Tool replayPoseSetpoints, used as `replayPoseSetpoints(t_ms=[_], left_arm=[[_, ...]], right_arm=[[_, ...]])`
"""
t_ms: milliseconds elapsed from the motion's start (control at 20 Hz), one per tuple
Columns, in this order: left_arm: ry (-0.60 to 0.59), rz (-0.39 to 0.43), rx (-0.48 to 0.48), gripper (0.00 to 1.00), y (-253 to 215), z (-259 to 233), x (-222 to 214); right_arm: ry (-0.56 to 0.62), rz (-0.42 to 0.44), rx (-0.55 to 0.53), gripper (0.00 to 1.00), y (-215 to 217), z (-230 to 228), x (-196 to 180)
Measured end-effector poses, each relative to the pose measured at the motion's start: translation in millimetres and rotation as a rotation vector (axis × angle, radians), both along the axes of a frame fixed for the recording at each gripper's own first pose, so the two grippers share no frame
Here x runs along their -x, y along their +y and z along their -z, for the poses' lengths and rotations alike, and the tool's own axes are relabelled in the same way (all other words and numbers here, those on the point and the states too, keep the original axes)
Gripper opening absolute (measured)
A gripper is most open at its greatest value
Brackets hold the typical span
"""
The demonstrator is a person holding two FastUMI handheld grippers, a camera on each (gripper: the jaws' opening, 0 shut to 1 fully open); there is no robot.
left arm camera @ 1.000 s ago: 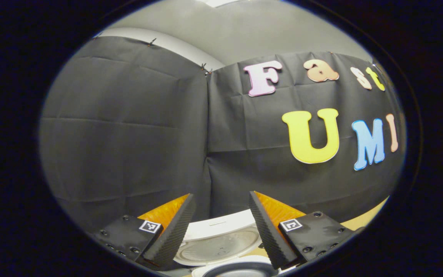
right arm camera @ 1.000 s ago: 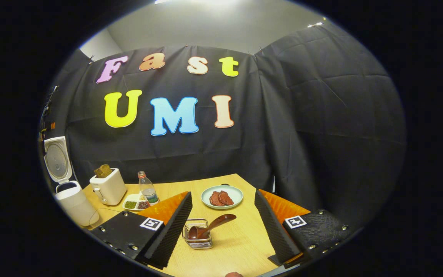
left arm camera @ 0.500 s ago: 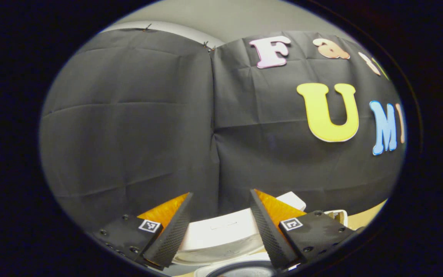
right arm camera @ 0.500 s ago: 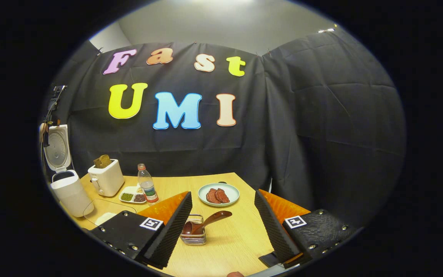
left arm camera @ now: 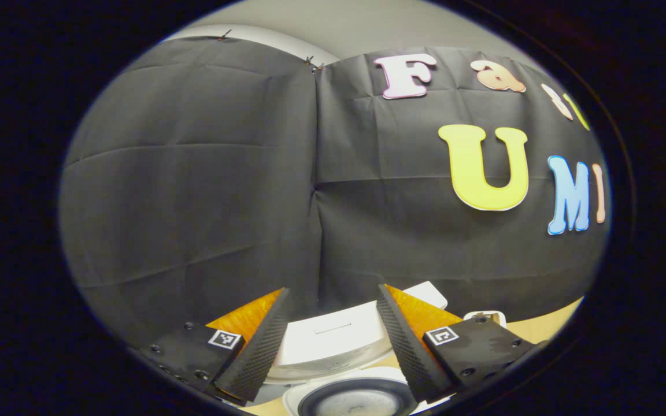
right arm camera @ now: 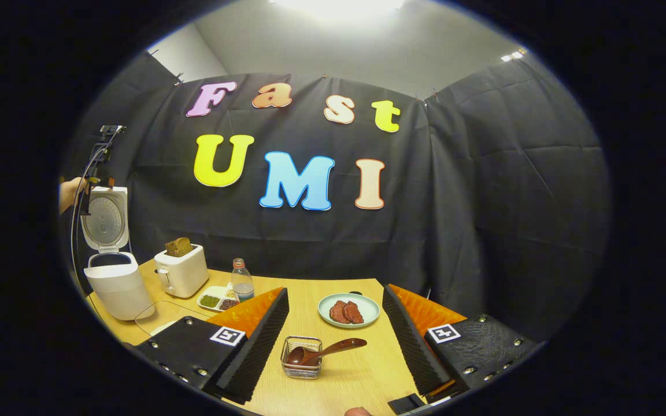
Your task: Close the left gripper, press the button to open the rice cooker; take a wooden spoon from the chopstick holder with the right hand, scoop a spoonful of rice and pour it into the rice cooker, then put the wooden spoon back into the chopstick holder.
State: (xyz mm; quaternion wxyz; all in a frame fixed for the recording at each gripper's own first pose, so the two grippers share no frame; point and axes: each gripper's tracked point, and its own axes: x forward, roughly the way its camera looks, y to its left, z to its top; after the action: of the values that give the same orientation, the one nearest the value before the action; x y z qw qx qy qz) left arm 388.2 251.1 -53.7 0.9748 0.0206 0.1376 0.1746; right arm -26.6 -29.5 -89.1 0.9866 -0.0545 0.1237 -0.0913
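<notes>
Ahead of the left gripper, left gripper view:
- left gripper (left arm camera: 331, 335): fingers apart, holding nothing.
- rice cooker (left arm camera: 356, 398): just below the fingertips, lid (left arm camera: 333, 341) raised between them.

Ahead of the right gripper, right gripper view:
- right gripper (right arm camera: 336, 338): fingers apart, empty.
- wooden spoon (right arm camera: 324, 351): between the fingers, resting tilted in the chopstick holder (right arm camera: 302, 365) on the table (right arm camera: 362, 375).
- rice cooker (right arm camera: 114, 283): far left, lid up.

The right gripper (right arm camera: 336, 341) has drawn back from the chopstick holder (right arm camera: 302, 365).

No text, label, brand or number can be read anywhere.
</notes>
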Motion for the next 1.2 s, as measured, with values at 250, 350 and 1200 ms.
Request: replayPoseSetpoints(t_ms=[250,350,1200], left_arm=[[0.024,0.012,0.028,1.0,-31,5,35],[0.029,0.011,0.031,1.0,-40,10,46],[0.142,0.034,0.044,0.96,-117,91,141]], right_arm=[[-0.009,-0.027,0.013,0.96,-17,-3,-1],[-0.012,-0.021,0.005,0.96,-27,-1,0],[0.025,-0.101,-0.031,0.96,-40,19,0]])
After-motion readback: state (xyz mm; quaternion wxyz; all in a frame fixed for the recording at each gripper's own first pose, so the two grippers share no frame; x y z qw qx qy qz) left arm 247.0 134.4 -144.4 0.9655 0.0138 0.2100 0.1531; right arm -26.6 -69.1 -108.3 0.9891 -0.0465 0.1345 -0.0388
